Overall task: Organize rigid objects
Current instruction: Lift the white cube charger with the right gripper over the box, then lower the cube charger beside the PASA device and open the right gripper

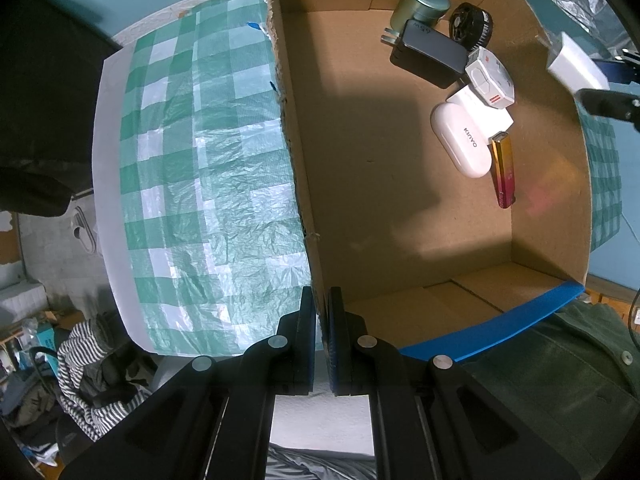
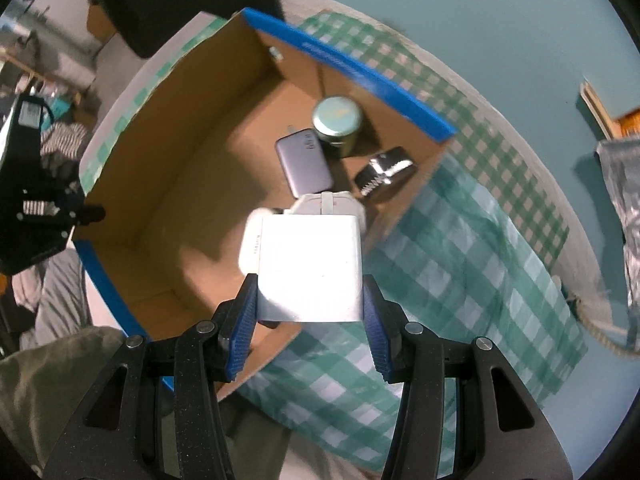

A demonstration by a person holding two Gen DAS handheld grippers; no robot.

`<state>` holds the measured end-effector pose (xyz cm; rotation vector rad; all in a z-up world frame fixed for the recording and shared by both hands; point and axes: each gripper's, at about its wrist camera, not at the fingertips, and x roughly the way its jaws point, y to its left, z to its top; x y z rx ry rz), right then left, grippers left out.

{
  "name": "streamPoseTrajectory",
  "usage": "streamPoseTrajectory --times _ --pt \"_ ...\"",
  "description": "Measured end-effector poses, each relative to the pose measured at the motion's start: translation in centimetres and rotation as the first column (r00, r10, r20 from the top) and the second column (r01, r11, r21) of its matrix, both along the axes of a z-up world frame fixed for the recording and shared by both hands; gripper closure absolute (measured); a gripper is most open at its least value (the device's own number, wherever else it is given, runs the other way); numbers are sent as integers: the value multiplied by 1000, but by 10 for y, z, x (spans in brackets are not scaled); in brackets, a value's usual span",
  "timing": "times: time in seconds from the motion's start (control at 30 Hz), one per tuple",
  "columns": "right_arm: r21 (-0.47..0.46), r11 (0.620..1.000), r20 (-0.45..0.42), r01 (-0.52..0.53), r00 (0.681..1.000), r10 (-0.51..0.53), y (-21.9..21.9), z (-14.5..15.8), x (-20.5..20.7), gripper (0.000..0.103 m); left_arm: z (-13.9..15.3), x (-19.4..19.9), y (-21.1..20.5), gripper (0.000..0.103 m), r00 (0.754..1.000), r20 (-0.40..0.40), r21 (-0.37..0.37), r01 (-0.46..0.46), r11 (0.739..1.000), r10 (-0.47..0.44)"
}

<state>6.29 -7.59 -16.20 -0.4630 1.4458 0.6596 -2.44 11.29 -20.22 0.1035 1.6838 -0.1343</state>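
The right gripper (image 2: 310, 312) is seen pointing down, its blue ribbed pads pressed on the two sides of a white block (image 2: 310, 268), which is held above the cardboard box (image 2: 168, 184), over the part of the floor near the box's right wall; the block's top face is washed out by glare, so no marking can be read on it. The left gripper (image 1: 322, 340) is clamped shut on the top edge of the box's left wall (image 1: 296, 160), one pad inside and one outside, close to the near corner where a blue-taped rim (image 1: 500, 320) runs across.

The box is set on a table (image 1: 116, 208) covered with a green-and-white checked cloth (image 1: 208, 184); the left wall's edge is seen to be ragged. Inside, everything is gathered toward the far right corner; nearest lies a gold-and-pink lighter (image 1: 505, 174), just beside a white Kinyo case (image 1: 460, 140); a flat white pack (image 1: 490, 114) is partly covered by the case; a white octagonal gadget with red print (image 1: 490, 78) rests on that pack's far end; beyond it a dark power adapter (image 1: 432, 54) lies flat, prongs pointing to the far wall; a black round spool (image 1: 471, 26) stands on edge beside it; farthest, a green tin (image 1: 420, 4) stands upright against the far wall. A green sleeve (image 1: 560, 380) is seen at the near edge.
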Motion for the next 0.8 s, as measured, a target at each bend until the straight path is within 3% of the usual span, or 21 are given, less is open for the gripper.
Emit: streamPoseTrajectory --times 0.4,0.8 --pt "-52 997 -10 -62 998 62 19 -24 -5 54 1 -2 0 97 1000 4 -1 1 1000 -1" --pt "-51 998 -27 -39 999 38 18 -25 -5 52 3 -4 1 97 1000 10 2 4 1000 -4"
